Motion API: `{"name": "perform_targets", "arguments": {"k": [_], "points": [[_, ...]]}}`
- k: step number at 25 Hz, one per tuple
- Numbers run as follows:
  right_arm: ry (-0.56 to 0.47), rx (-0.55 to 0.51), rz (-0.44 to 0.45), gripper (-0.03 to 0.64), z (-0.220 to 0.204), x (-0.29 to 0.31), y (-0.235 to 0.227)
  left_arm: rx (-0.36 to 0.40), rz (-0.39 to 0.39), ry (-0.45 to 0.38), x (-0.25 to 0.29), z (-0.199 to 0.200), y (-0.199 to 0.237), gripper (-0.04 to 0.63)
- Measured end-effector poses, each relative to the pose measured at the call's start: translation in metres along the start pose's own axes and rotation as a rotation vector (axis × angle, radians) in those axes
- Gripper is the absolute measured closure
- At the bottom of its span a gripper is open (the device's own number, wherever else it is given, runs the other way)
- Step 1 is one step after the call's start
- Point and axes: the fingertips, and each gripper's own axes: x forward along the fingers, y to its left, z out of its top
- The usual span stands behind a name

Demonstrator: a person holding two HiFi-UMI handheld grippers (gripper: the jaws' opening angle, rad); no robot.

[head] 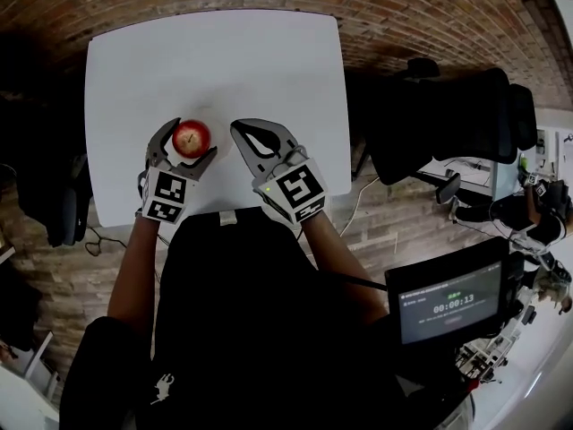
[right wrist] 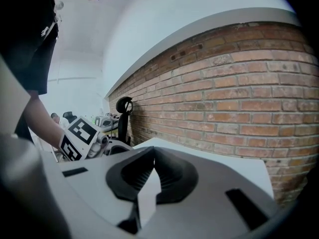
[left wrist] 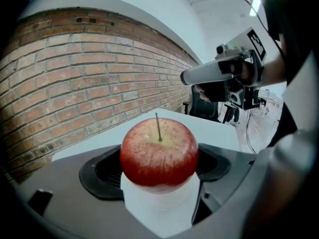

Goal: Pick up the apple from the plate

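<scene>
Left tongs (head: 191, 143) clench the red apple (left wrist: 159, 153); right tongs (right wrist: 153, 153), pressed together and empty, hang just beside them over the worktop (head: 215, 61).

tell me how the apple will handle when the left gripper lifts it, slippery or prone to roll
The apple looks round and glossy, so it could turn or slip between the dark pads of the left gripper unless squeezed firmly. It appears firm and solid, so probably stiff and fairly heavy for its size. Released on the flat table, it would likely roll.
</scene>
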Motion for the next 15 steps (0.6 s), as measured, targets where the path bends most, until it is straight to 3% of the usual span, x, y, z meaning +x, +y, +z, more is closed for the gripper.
{"name": "perform_targets", "arguments": {"k": [5, 11, 15], "points": [[-0.027, -0.001, -0.005, 0.612, 0.009, -0.008, -0.005, -0.015, -0.001, -0.011, -0.005, 0.015, -0.004, 0.178], [-0.060, -0.001, -0.001, 0.612, 0.025, -0.014, -0.005, 0.020, 0.016, -0.041, -0.023, 0.038, 0.001, 0.178], [-0.087, 0.003, 0.009, 0.612, 0.032, -0.016, -0.003, -0.005, 0.032, -0.075, -0.035, 0.054, 0.004, 0.178]]}}
